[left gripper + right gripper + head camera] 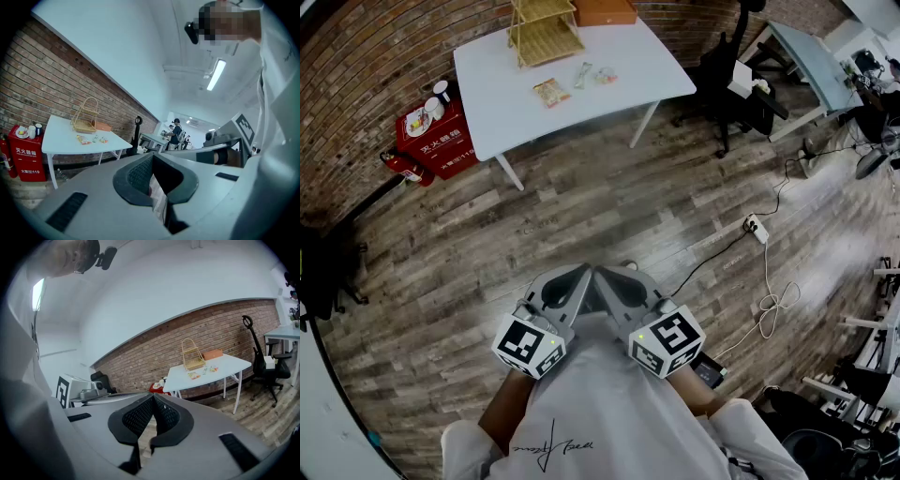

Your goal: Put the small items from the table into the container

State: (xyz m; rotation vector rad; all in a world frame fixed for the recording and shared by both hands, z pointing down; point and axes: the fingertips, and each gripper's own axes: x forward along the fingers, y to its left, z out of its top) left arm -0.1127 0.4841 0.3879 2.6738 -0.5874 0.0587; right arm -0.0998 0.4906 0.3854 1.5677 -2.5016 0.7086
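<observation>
In the head view, the person is standing on the wooden floor [581, 206], well apart from the white desk [497, 75] at about 12 o'clock. The left claw [581, 275] and right claw [609, 277] are sitting at 6 o'clock, close against the body, tips nearly touching each other. They are probably being carried this way because nothing is within reach yet. Three small packets [550, 92] are lying on the desk in a loose row. One wire basket [542, 33], likely the container, is standing just beyond them toward 12 o'clock, with one orange box [605, 11] at its 3 o'clock. In the left gripper view, the left claw [152, 164] is pressing its jaws together with nothing between them, and the desk [65, 138] is showing far off at 9 o'clock. In the right gripper view, the right claw [152, 401] is likewise pinching nothing, pads meeting, while the desk [229, 363], basket and packets are appearing at 2 o'clock. By my reading, both claws are waiting to be walked closer.
</observation>
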